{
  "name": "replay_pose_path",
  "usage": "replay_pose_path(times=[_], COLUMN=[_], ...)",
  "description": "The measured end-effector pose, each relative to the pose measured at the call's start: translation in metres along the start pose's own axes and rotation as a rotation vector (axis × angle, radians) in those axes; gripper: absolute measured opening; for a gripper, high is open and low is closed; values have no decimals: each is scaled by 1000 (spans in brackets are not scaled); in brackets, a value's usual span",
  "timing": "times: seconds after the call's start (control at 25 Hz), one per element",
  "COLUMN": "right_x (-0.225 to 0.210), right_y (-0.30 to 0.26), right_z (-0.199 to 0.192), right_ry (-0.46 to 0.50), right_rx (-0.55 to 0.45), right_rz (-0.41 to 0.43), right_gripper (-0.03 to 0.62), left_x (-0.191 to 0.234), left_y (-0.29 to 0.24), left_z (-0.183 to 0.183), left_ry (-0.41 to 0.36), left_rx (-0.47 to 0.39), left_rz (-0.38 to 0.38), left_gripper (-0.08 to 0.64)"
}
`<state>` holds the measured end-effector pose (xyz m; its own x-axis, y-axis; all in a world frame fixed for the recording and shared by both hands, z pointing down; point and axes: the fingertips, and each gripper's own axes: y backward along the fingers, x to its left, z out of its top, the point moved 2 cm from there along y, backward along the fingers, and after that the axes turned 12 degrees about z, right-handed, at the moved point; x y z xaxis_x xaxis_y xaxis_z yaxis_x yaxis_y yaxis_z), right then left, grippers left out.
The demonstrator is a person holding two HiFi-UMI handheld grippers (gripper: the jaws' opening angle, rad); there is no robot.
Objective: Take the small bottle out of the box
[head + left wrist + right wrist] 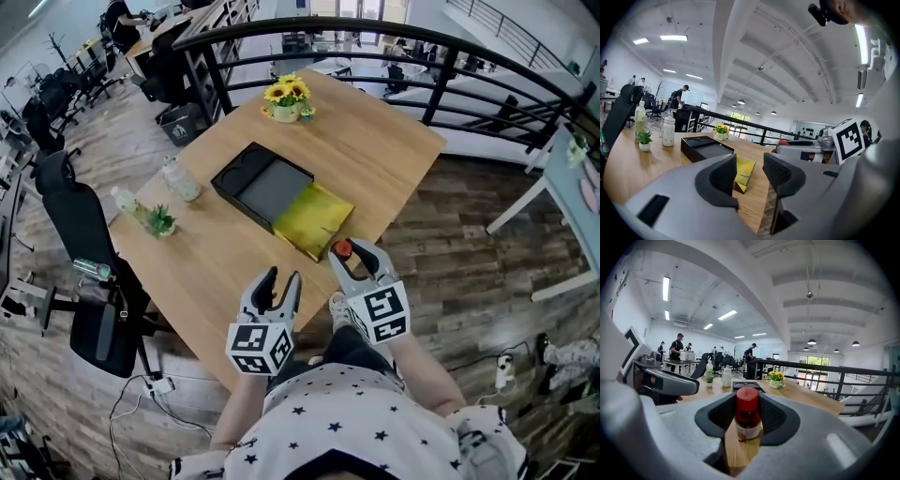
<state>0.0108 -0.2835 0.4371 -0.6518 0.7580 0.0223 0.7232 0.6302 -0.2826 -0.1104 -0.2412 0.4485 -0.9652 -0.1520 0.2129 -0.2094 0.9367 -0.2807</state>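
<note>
Star-printed shirt cloth filled the near edge of the head view, and just past it both grippers hung over the near edge of the table (394,150). The right gripper (354,258) was clamped on the small bottle (747,416), which stood upright between the pads with its red cap on top. The left gripper (282,279), just to its left, had its jaws apart with nothing between them.

Farther out, the black box (242,206) lay open at mid-table with a yellow tray (314,220) touching its near right side. The bottle was well clear of both, so the taking-out step looked as good as finished.

By my reading, what remained was the set-down: bring the bottle to a bare patch of table near the box, keep it upright, and open the jaws only once its base rests flat. A narrow bottle like this could tip if let go early.
</note>
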Motion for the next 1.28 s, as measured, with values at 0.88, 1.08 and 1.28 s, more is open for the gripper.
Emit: replay_pose_path(times=[0.88,1.08,1.28], right_x=[39,39,39], right_y=[52,51,49], right_z=[4,2,3], right_ry=[10,10,7], right_rx=[-51,-42,-42], right_rz=[-46,-47,-40], right_gripper=[144,144,144], left_x=[-12,-12,-10], left_y=[43,45,44], left_z=[1,2,1], left_ry=[-18,-18,-12], left_rx=[-59,-62,-58], left_rz=[-20,-16,-13], left_gripper=[175,175,175])
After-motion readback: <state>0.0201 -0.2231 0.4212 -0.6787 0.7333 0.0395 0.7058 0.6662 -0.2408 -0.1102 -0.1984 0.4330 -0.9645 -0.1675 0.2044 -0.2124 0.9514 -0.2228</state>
